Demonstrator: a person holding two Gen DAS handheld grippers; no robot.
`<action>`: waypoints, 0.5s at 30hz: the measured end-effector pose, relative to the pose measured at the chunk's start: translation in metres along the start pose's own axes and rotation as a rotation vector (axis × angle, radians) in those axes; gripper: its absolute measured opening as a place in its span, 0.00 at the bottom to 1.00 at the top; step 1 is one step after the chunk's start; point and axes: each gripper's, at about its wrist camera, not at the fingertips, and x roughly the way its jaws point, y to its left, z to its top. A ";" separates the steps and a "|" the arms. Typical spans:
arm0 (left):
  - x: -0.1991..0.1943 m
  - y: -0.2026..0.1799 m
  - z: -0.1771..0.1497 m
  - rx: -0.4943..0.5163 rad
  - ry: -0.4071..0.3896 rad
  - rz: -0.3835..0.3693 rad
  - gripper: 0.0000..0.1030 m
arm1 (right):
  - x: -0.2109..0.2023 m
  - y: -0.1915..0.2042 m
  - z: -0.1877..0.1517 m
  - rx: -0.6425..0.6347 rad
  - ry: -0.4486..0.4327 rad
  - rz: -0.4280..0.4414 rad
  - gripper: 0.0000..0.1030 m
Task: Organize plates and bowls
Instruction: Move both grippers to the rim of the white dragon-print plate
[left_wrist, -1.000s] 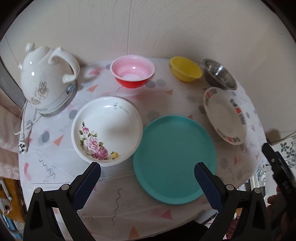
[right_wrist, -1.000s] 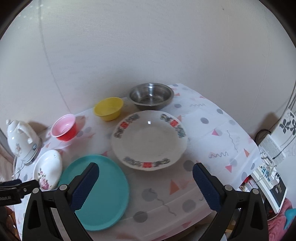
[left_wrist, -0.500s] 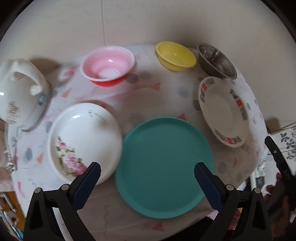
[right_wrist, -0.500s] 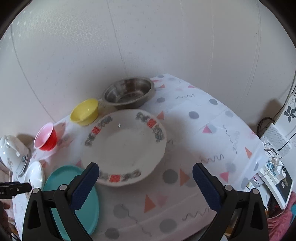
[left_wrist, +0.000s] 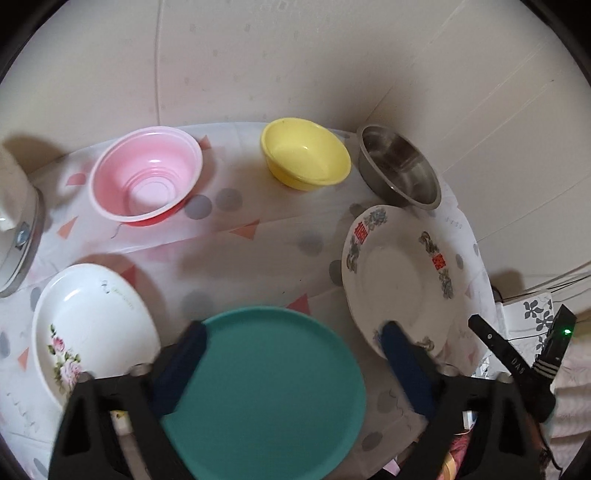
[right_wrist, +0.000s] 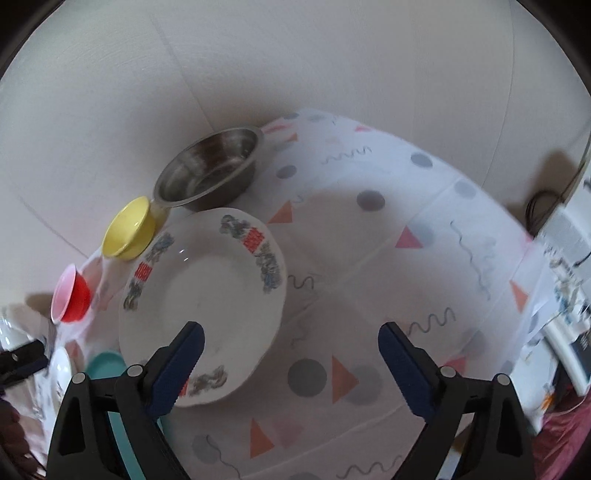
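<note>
Left gripper (left_wrist: 291, 345), right gripper (right_wrist: 291, 345) (matching pair), black triangular frames, blue padded fingertips, silver screws

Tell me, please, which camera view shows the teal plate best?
The left wrist view: the teal plate lies almost whole between the open left gripper's fingers. The right wrist view shows only a sliver behind the patterned plate.

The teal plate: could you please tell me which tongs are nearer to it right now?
Left. The left tongs hover open right over the teal plate; the right tongs sit off to its right, above the patterned plate.
</note>
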 end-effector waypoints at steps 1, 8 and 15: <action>0.006 -0.002 0.003 0.010 0.010 -0.003 0.61 | 0.005 -0.005 0.003 0.027 0.011 0.031 0.89; 0.037 -0.017 0.019 0.058 0.047 0.027 0.56 | 0.032 -0.016 0.011 0.100 0.071 0.216 0.68; 0.059 -0.042 0.034 0.147 0.045 -0.020 0.58 | 0.052 -0.013 0.015 0.099 0.093 0.261 0.46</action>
